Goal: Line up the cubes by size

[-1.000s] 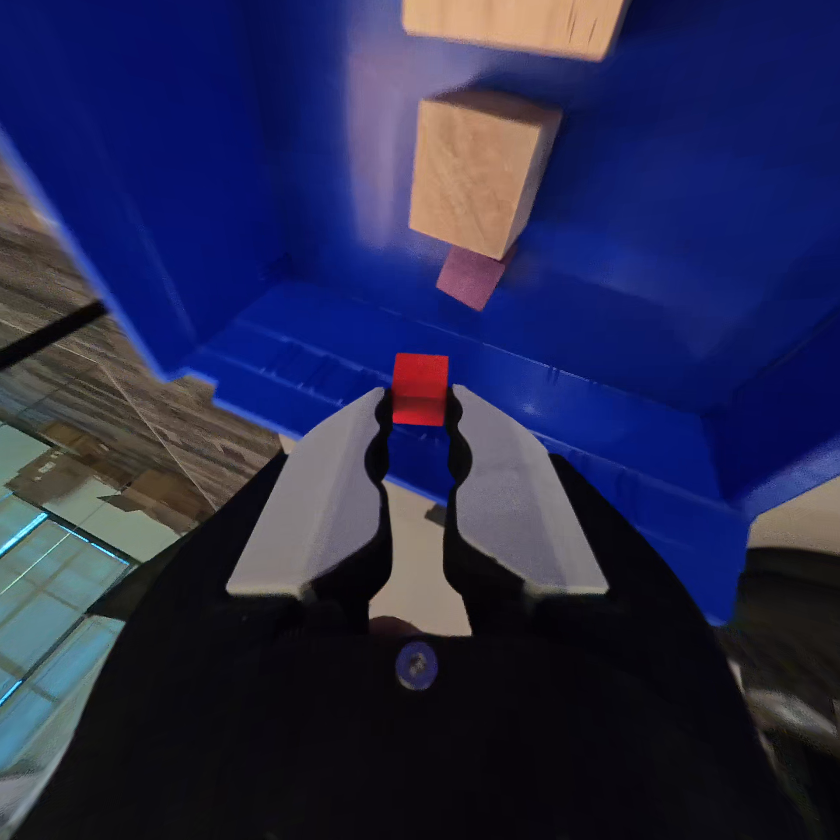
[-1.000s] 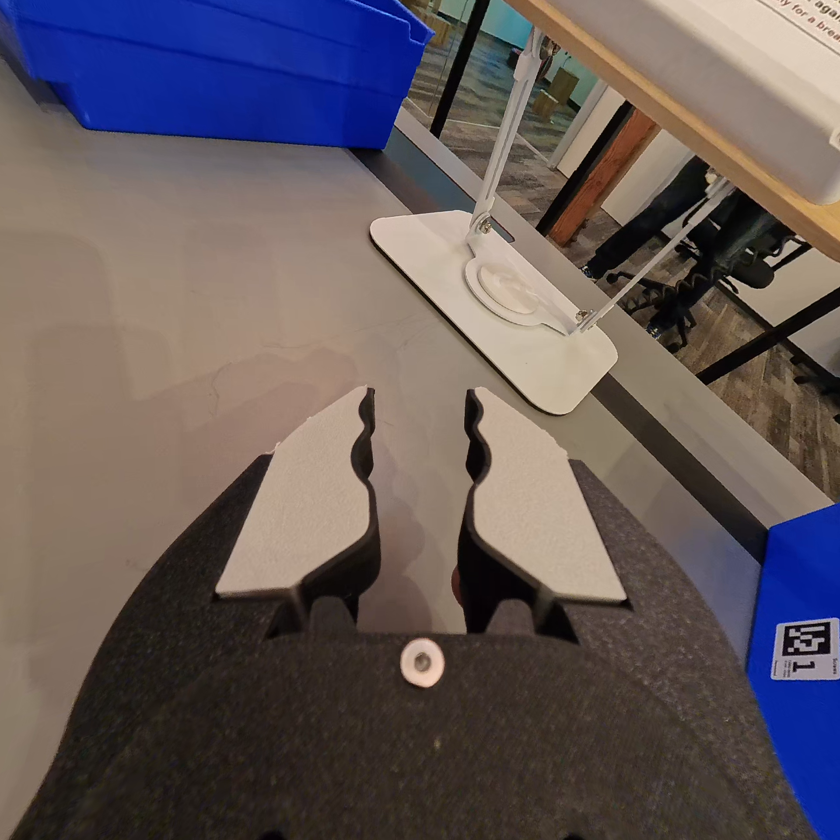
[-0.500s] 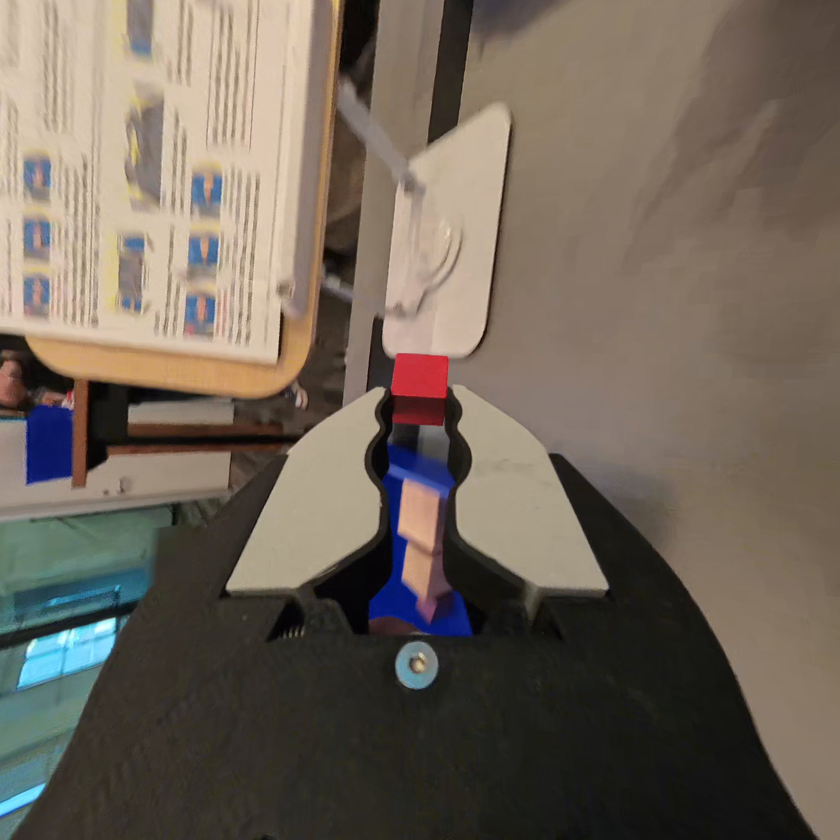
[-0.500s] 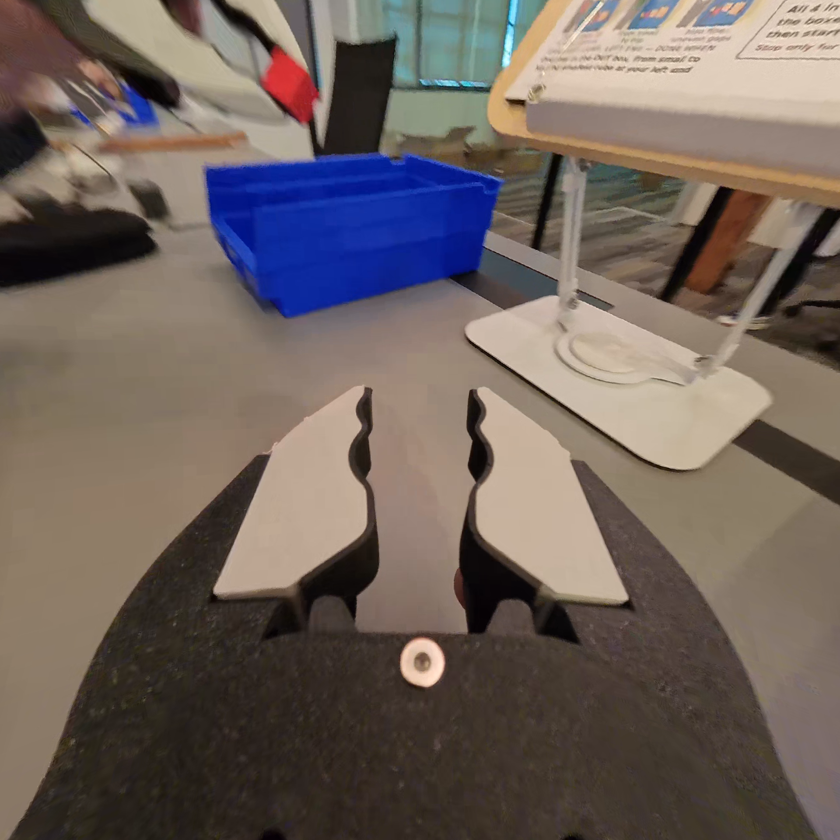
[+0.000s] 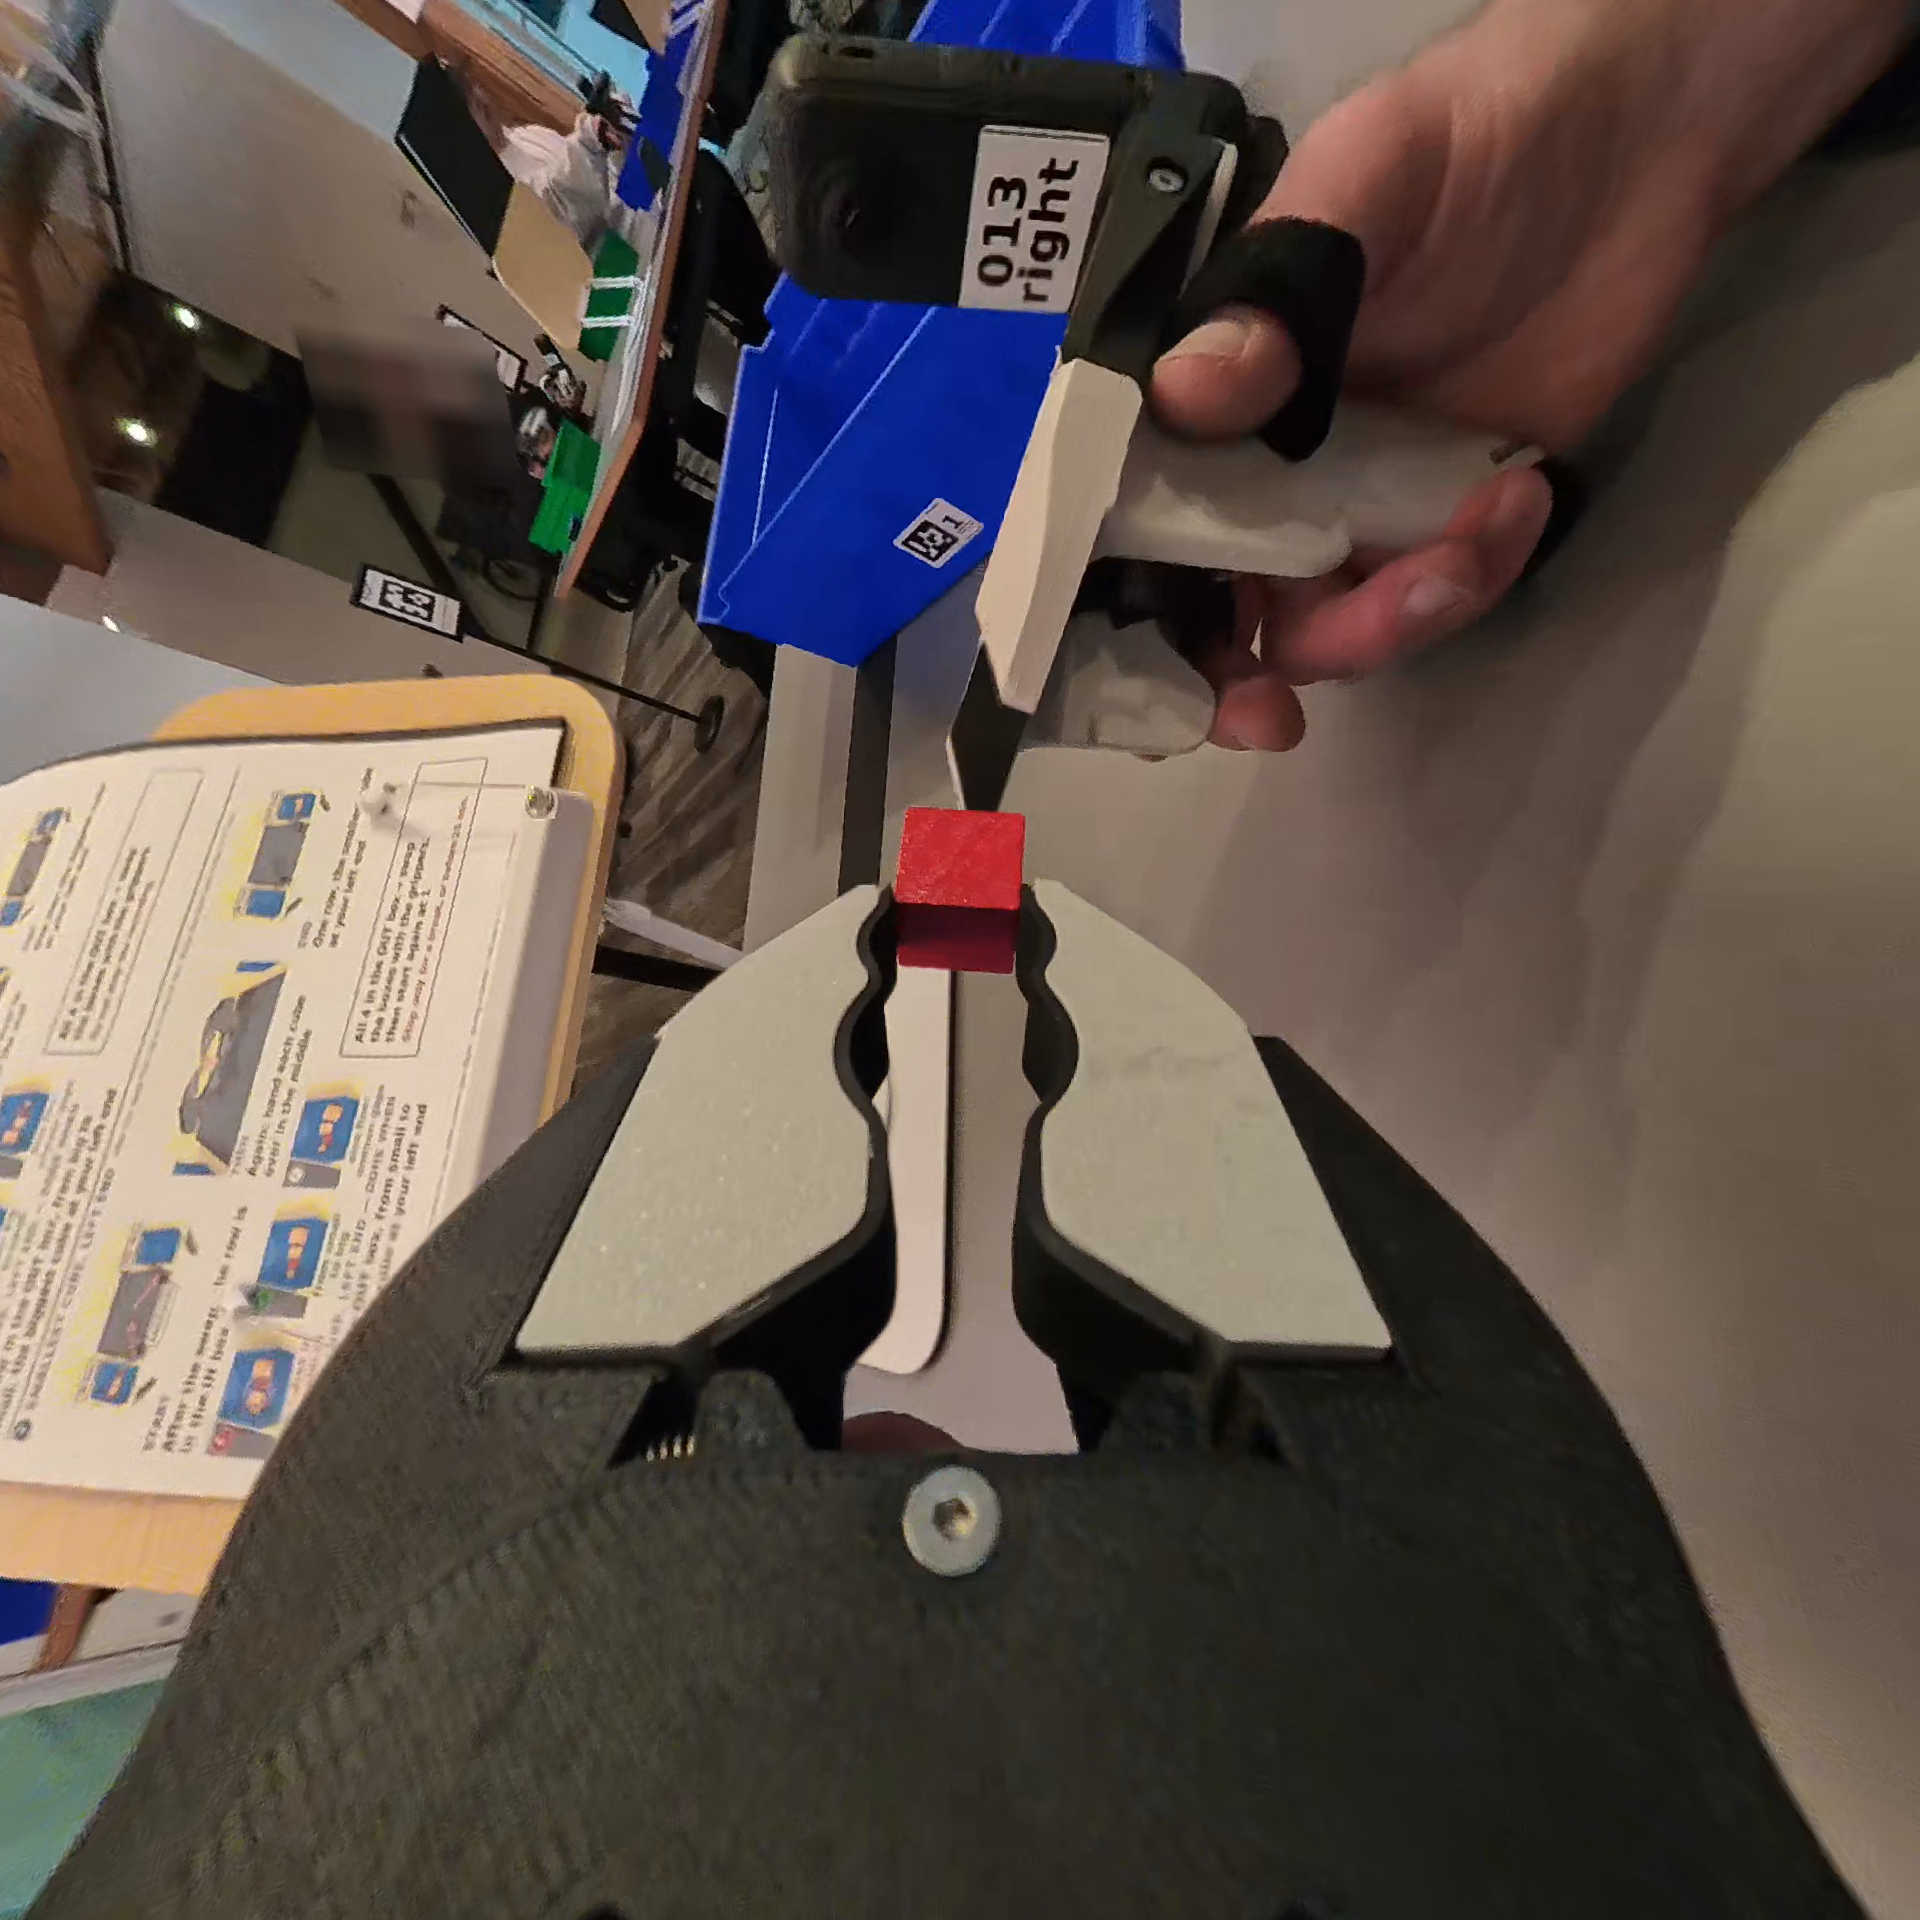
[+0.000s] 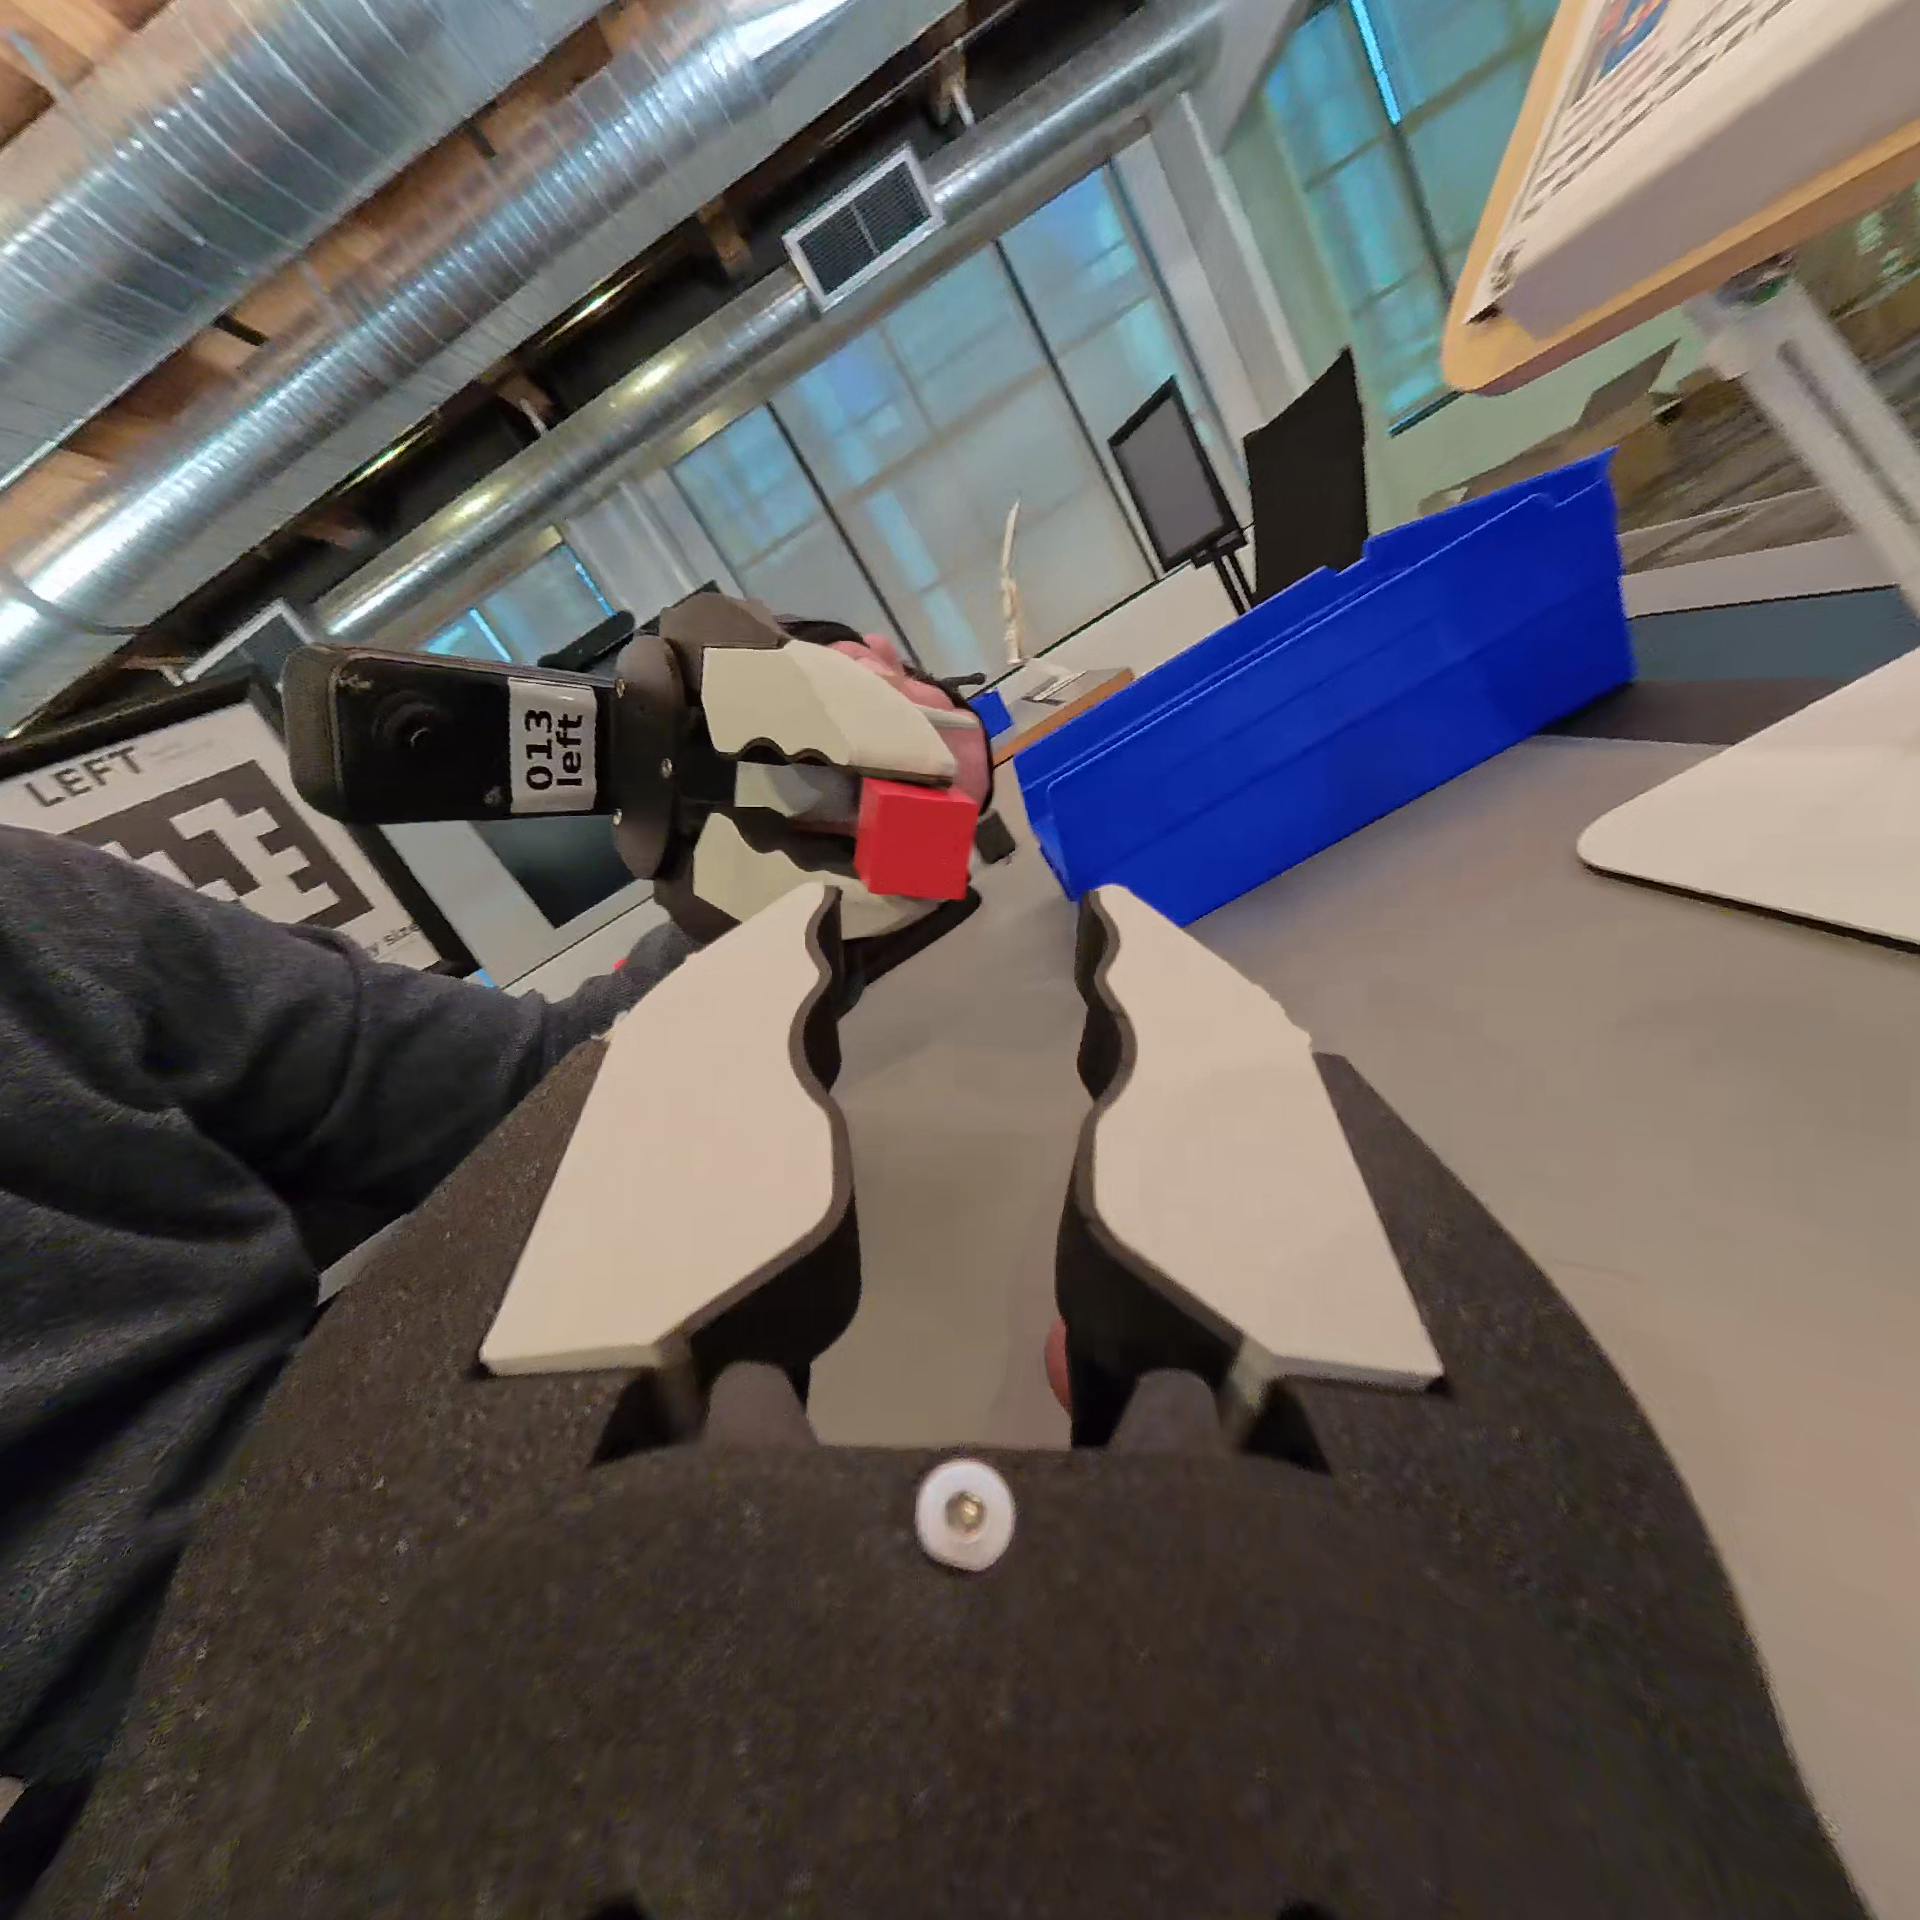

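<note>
— What do we count, starting nearest?

— Two grippers. Our left gripper [image 5: 958,914] is clamped on the one red cube [image 5: 958,891] we can see, both pads pressed against its sides at the very fingertips. Our right gripper [image 6: 954,906] stands apart with nothing between its fingers.

— And where does the cube sit relative to the right one?

— In the right wrist view the cube [image 6: 916,837] hangs in the air just past the left fingertip [image 6: 800,914], above the grey table [image 6: 1558,1091], not between the jaws. From the left wrist view the right gripper [image 5: 977,758] points down at the cube, close above it.

— Farther off?

— One hand [image 5: 1475,343] on the right gripper, two blue bins (one per view) [image 6: 1351,707] [image 5: 894,436], one white stand base [image 6: 1766,831], and one instruction board [image 5: 260,1039].
</note>
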`<state>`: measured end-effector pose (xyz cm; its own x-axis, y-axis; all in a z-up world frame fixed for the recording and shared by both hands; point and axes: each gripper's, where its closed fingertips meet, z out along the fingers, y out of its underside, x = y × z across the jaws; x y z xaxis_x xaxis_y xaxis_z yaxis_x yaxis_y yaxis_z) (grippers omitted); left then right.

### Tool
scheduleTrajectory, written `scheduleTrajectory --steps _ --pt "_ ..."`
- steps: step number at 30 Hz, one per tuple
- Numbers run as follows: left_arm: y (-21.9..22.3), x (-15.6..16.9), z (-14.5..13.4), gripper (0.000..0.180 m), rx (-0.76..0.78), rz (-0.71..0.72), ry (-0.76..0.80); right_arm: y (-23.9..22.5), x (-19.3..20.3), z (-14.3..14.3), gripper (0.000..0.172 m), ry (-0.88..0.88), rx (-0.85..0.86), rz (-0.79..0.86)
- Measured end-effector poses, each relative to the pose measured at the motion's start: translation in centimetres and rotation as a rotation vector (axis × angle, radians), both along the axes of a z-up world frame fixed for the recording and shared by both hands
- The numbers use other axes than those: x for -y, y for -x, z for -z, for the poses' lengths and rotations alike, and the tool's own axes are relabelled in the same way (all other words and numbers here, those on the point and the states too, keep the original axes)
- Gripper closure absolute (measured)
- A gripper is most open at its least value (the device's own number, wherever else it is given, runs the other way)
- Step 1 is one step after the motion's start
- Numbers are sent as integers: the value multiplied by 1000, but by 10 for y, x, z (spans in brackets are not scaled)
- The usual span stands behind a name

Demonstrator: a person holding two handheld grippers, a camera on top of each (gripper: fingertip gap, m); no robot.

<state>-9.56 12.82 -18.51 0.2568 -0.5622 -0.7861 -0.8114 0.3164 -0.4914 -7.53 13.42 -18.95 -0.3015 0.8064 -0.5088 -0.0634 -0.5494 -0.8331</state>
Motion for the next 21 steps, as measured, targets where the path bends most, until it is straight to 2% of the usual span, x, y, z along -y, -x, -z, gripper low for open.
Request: scheduleTrajectory --steps 14,21 --pt "-21 -2 9 159 -9 45 -25 2 9 1 133 20 -11 -61" --pt "-26 1 12 159 -7 64 -22 2 14 1 141 34 -18 -89"
